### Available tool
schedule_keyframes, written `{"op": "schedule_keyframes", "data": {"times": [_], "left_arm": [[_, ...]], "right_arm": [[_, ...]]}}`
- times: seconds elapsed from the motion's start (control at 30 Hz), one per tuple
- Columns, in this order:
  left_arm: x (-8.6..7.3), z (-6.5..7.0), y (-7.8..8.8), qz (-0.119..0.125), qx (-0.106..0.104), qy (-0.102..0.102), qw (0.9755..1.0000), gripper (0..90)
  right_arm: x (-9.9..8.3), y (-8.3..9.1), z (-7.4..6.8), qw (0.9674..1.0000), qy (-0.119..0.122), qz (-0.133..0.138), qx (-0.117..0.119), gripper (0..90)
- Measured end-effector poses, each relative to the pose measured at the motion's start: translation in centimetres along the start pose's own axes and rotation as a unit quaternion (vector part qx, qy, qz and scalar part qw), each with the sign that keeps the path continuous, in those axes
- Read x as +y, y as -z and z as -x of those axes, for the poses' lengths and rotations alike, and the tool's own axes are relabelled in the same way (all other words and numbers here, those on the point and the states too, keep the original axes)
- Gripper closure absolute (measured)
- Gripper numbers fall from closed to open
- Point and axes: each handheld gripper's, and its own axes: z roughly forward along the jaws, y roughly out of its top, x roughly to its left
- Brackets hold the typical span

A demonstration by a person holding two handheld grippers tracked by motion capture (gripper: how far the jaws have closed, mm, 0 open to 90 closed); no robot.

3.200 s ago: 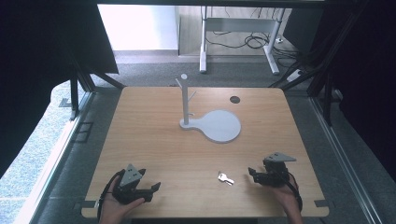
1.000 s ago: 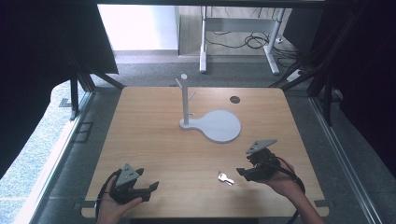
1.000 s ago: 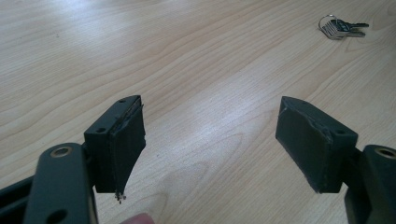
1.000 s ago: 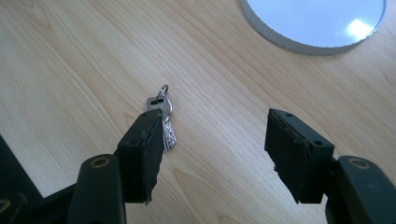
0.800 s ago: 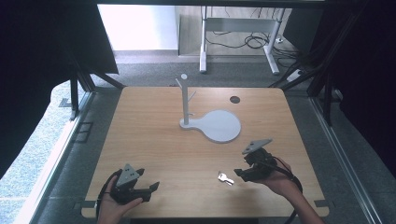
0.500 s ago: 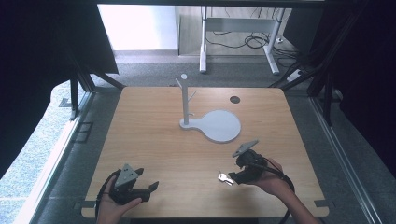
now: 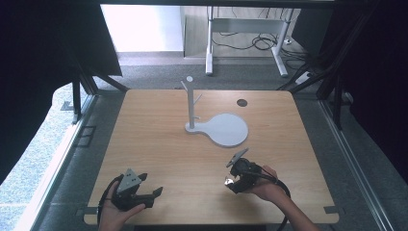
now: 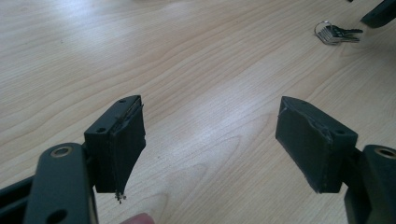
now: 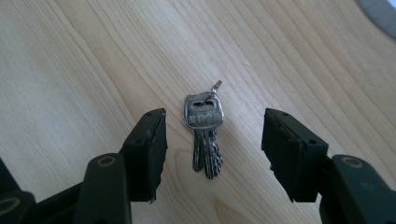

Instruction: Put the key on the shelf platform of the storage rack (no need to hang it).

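Observation:
A small bunch of metal keys [image 9: 204, 135] on a ring lies flat on the wooden table [image 7: 159, 144]. My right gripper [image 9: 215, 120] is open, with one jaw on each side of the keys and neither touching them. In the high view the right gripper [image 7: 232, 183] sits low over the table's front right part. The left gripper [image 7: 152, 197] rests open near the front left edge, held in a hand, with nothing between its jaws [image 8: 210, 107]. From the left gripper view the keys [image 8: 334, 33] lie far off, with a black jaw tip of the right gripper [image 8: 379, 11] beside them.
A white stand [image 7: 191, 103] with short pegs rises from a round white base [image 7: 227, 130] at the table's middle back. A small dark round hole [image 7: 242, 102] sits behind it to the right. Bare wood lies between the two grippers.
The right gripper has moved left and down from the front right of the table until its open jaws straddle the keys. The left gripper has stayed in place.

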Motion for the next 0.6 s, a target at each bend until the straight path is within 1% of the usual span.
{"op": "schedule_keyframes", "data": {"times": [0.07, 0.1, 0.17, 0.3, 0.47, 0.53, 0.6], "left_arm": [[0.0, 0.0, 0.0, 0.001, -0.001, 0.000, 1.0000, 24.2], [0.0, 0.0, 0.0, 0.000, 0.000, 0.000, 1.0000, 24.2], [0.0, 0.0, 0.0, 0.000, -0.001, 0.000, 1.0000, 24.2], [0.0, -0.1, -0.1, -0.001, 0.000, 0.001, 1.0000, 24.2], [0.0, -0.1, -0.1, -0.001, 0.001, 0.000, 1.0000, 24.2], [-0.1, -0.1, -0.1, -0.002, 0.002, 0.000, 1.0000, 24.2], [-0.1, -0.1, -0.1, -0.002, 0.002, 0.000, 1.0000, 24.2]], "right_arm": [[0.1, -0.2, -0.1, 1.0000, 0.001, -0.001, -0.001, 41.0], [0.2, -0.5, -0.2, 1.0000, 0.003, -0.006, -0.006, 41.1], [0.3, -0.7, -0.2, 0.9999, 0.005, -0.009, -0.003, 41.3], [0.5, -1.6, -0.1, 0.9997, 0.013, -0.021, -0.007, 42.0], [0.6, -2.0, 0.0, 0.9995, 0.013, -0.027, -0.006, 43.0], [0.7, -2.3, -0.1, 0.9994, 0.019, -0.029, -0.005, 43.5], [0.8, -2.4, -0.2, 0.9993, 0.019, -0.031, -0.007, 43.8]]}}
